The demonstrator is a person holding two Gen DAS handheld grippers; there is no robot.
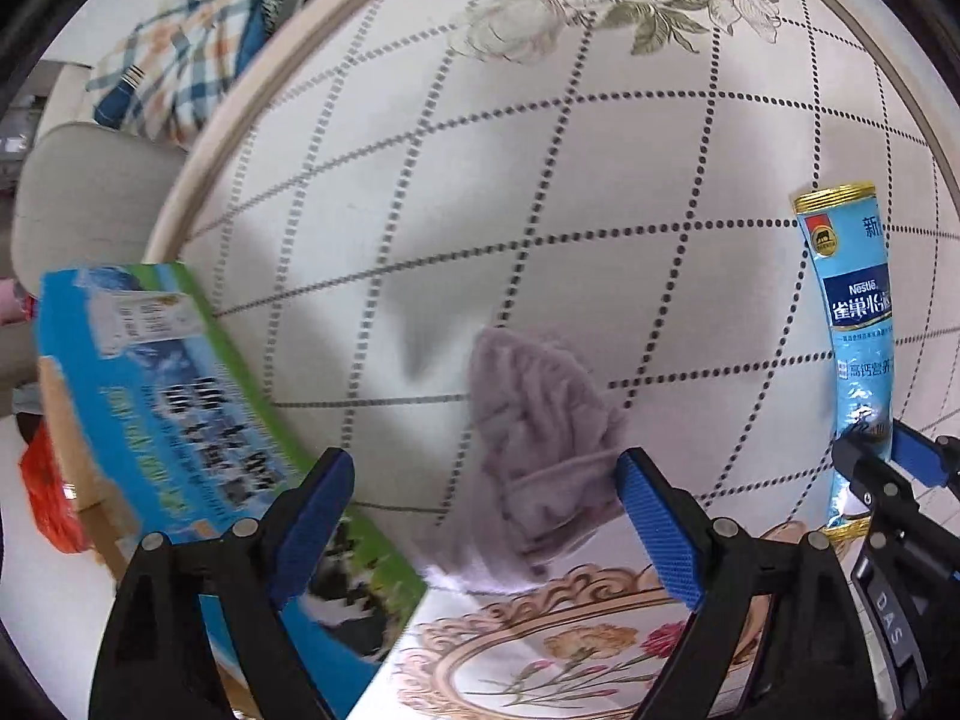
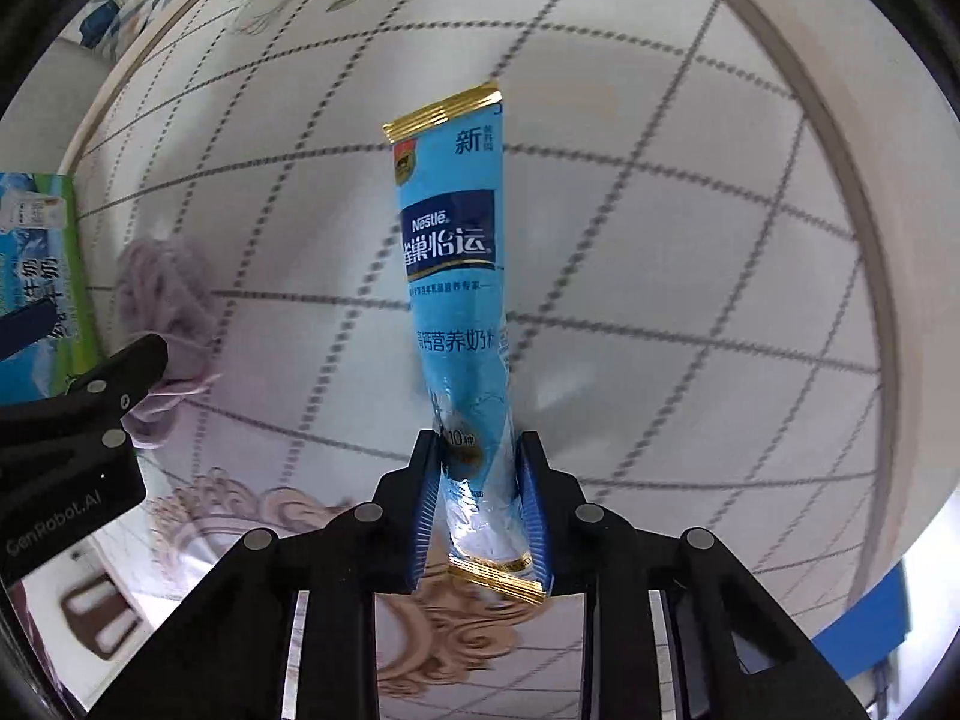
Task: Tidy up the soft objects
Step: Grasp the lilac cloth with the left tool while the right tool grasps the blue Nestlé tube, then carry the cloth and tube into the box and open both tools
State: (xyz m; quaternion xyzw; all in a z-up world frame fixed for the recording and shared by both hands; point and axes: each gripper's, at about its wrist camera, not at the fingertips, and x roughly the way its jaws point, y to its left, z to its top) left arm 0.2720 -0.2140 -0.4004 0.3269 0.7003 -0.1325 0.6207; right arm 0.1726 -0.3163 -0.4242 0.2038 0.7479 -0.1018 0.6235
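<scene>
Sachet (image 2: 459,276), blue with gold ends, sits pinched between the pads of the right gripper (image 2: 480,480), its lower end squeezed in the narrow gap and its length running out ahead of the fingertips over the tablecloth (image 2: 690,240). Left gripper (image 1: 486,516) hangs with its jaws spread wide, a lilac cloth (image 1: 534,450) lying between and just ahead of them; neither pad presses on it. A blue-green box (image 1: 162,396) lies just outside the left-hand finger.
</scene>
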